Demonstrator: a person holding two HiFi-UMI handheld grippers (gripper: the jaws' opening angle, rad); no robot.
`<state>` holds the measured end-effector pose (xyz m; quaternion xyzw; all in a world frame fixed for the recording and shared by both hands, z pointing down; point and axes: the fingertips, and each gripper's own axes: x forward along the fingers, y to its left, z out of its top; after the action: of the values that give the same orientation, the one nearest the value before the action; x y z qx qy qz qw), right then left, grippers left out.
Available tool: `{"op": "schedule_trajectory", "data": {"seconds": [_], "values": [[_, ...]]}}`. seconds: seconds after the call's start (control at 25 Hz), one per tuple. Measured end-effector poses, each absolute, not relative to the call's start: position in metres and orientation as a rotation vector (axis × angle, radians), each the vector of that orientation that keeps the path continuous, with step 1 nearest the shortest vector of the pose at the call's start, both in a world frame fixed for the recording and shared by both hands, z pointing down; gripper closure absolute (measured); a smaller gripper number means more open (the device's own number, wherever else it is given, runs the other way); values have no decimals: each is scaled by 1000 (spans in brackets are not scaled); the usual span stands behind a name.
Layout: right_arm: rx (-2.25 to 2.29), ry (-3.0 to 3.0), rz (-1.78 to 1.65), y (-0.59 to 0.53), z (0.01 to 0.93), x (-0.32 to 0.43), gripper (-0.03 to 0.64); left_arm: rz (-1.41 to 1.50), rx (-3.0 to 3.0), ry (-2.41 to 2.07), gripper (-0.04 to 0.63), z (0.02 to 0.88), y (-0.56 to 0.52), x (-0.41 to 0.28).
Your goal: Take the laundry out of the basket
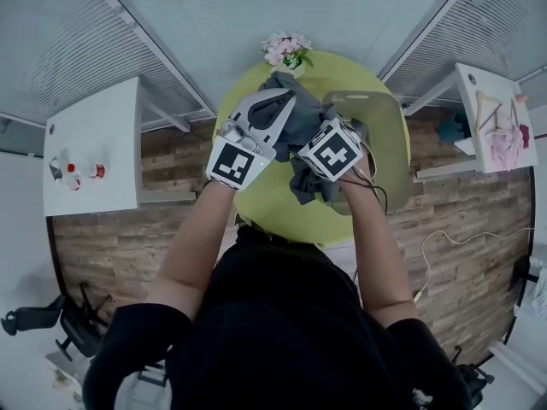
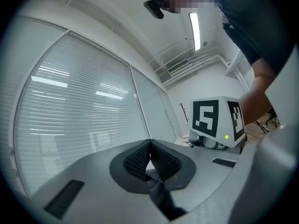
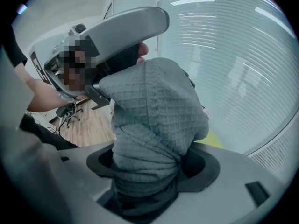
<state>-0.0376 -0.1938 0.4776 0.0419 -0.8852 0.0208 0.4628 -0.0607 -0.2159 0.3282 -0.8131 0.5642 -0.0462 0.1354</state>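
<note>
Green worktop (image 1: 282, 216), basket (image 1: 389, 109) at its right edge: right tool (image 3: 152, 164) grips garment (image 3: 154, 115), nearly out; left tool (image 2: 149, 146) closed, empty; rest unseen.

Laundry (image 1: 301, 125) sits over the table (image 1: 278, 216), flowers (image 1: 288, 51) behind it (basket (image 1: 391, 139) just right).

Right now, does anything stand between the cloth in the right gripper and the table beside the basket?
Nothing visible does. The right gripper is shut on the gray cloth, which hangs over the green table beside the rim of the basket.
</note>
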Motion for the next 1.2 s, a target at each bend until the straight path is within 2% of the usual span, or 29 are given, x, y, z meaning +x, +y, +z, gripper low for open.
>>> {"op": "schedule_trajectory", "data": {"seconds": [0.6,1.2], "values": [[95,-2150,76,-133,506,-121,252,-128,-2389,1716,585,356,-156,-161],[158,-2028,191,-111,615,-105,252,-178,-2583,1763,586,460,-143,-174]]}}
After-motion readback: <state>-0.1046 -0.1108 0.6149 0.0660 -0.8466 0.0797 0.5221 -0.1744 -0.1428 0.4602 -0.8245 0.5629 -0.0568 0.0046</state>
